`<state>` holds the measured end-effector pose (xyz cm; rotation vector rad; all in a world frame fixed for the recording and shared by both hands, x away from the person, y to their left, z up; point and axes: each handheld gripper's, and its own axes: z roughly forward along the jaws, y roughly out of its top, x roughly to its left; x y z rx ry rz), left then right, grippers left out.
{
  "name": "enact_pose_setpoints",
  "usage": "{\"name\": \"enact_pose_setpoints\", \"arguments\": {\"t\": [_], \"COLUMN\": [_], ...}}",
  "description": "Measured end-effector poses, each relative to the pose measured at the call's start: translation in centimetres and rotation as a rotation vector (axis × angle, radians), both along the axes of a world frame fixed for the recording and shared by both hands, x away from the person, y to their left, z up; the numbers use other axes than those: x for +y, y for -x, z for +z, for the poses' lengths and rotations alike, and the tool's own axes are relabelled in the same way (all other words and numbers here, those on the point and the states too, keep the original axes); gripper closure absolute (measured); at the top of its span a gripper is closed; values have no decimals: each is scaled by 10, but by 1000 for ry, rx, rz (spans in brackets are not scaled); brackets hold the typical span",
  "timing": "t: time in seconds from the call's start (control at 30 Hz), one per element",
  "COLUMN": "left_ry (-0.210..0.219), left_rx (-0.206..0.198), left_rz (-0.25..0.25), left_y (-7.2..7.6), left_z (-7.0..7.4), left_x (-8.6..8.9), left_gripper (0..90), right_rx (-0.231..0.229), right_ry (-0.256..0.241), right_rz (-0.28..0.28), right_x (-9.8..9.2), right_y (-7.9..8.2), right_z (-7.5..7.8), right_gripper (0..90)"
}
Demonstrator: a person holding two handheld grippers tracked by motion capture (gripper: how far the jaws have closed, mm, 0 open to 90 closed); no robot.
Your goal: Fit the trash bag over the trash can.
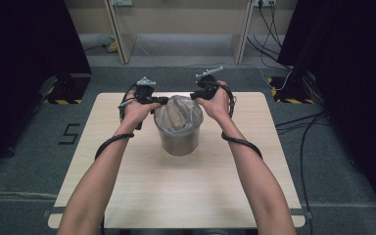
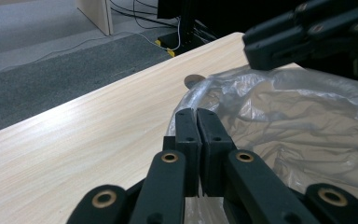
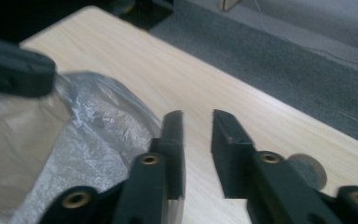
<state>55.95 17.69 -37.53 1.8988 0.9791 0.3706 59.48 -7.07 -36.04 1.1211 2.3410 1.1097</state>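
Clear crinkled plastic bag [image 1: 178, 115] lining a brown bin [image 1: 178, 142] near the table's [image 1: 127, 196] far edge, left gripper [image 2: 197, 122] pressed together at the bag's rim, right gripper [image 3: 197, 122] spread apart just beside the bag.

black "5" [image 1: 70, 133] marked on the grey floor [image 1: 29, 161], left of the table [image 1: 127, 186]

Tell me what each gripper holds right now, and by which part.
The left gripper is shut at the rim of the clear plastic bag lining the bin; whether film is pinched cannot be told. The right gripper is open, holding nothing.
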Motion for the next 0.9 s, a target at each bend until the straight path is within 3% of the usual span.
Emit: {"name": "enact_pose_setpoints", "arguments": {"t": [0.2,0.37,0.57,0.77,0.9], "left_ry": [-2,-10,-14,-18,-21], "left_rx": [-3,-5,-5,-2,-5], "left_rz": [0,-3,-9,-13,-18], "left_y": [0,0,0,0,1], "left_z": [-1,-1,-2,-3,-2], "left_x": [-2,-3,-4,-6,-6], "left_gripper": [870,864,860,861,860], "right_rx": [-42,-32,-22,-7,5], "right_ry": [-17,-33,-14,-9,-7], "right_rz": [54,96,116,128,117], "right_x": [11,25,35,41,42], "right_y": [2,1,-3,-6,-9], "right_z": [13,14,9,7,4], "right_gripper": [668,652,654,849,900]}}
